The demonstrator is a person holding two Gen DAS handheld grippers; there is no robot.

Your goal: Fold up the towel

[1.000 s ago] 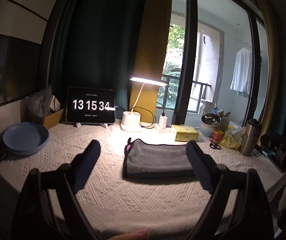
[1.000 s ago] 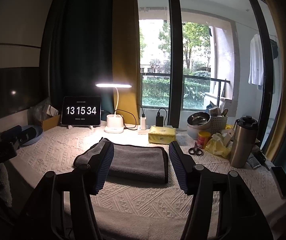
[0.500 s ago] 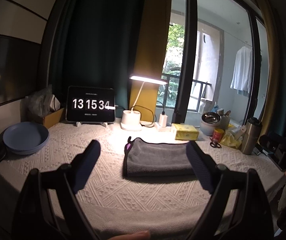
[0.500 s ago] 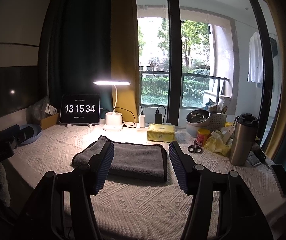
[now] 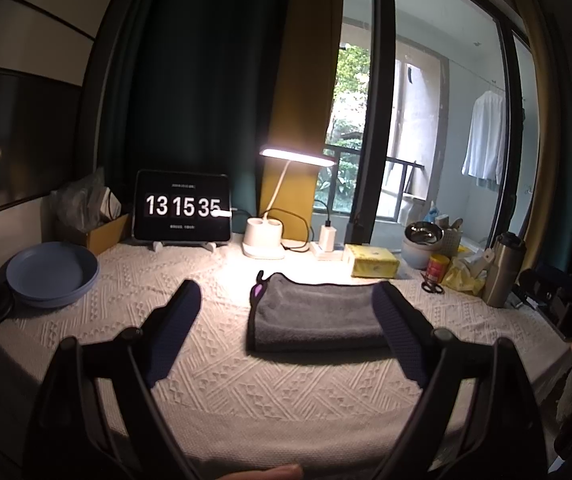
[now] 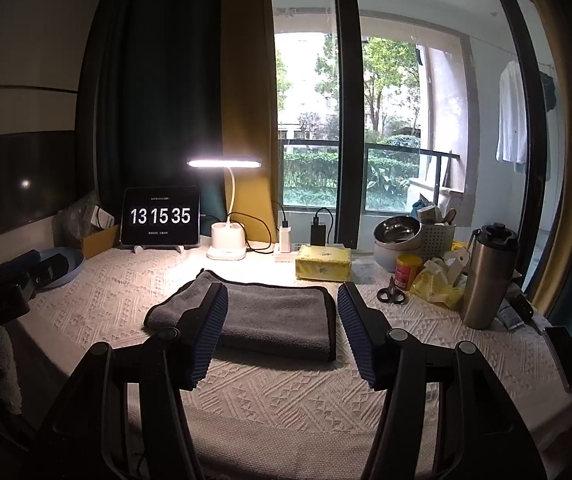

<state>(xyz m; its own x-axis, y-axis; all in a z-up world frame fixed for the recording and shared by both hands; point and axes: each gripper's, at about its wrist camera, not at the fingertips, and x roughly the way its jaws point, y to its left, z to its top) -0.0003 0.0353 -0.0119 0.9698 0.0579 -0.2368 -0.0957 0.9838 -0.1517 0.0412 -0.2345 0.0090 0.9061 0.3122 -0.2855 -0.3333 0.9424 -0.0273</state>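
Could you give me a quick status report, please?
Left gripper open, empty. Right gripper open, empty. Towel folded, flat on table. Nothing in the way.

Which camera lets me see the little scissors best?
The right wrist view. There the scissors lie close and clear on the tablecloth, both black handles showing, beside the red can. In the left wrist view the scissors are only a small dark shape far off to the right.

A grey towel [image 6: 274,318] with dark edging lies on a cream, diamond-patterned cloth [image 6: 286,396], with a blue plate [image 5: 52,276] at 9 o'clock, a yellow box [image 6: 323,263] at 12 and a silver flask [image 6: 487,276] at 3.
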